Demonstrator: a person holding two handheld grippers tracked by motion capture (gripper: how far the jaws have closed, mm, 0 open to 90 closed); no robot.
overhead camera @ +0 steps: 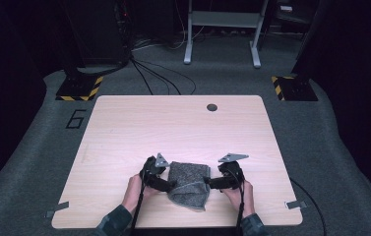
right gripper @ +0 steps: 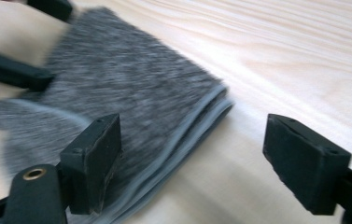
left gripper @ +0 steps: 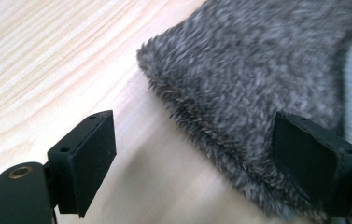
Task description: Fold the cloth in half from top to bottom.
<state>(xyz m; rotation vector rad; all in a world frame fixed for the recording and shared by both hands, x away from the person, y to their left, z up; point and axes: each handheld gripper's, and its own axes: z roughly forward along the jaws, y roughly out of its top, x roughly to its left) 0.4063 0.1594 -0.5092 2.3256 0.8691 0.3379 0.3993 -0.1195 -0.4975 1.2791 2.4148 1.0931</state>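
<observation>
A folded grey fleece cloth (overhead camera: 189,184) lies on the light wooden table (overhead camera: 173,128) near its front edge. My left gripper (overhead camera: 169,185) is at the cloth's left side and my right gripper (overhead camera: 208,183) at its right side, each held in a hand. In the left gripper view the left gripper (left gripper: 201,163) is open, with the fuzzy cloth (left gripper: 257,70) edge between the jaws. In the right gripper view the right gripper (right gripper: 199,163) is open around the cloth's (right gripper: 131,88) layered hemmed edge. The left gripper's fingers (right gripper: 19,72) show beyond the cloth.
A dark round hole (overhead camera: 212,107) sits near the table's far edge. Tape strips (overhead camera: 296,204) mark the front corners. On the floor behind stand a white metal frame (overhead camera: 222,29), cables (overhead camera: 158,73) and yellow-black striped bases (overhead camera: 79,88).
</observation>
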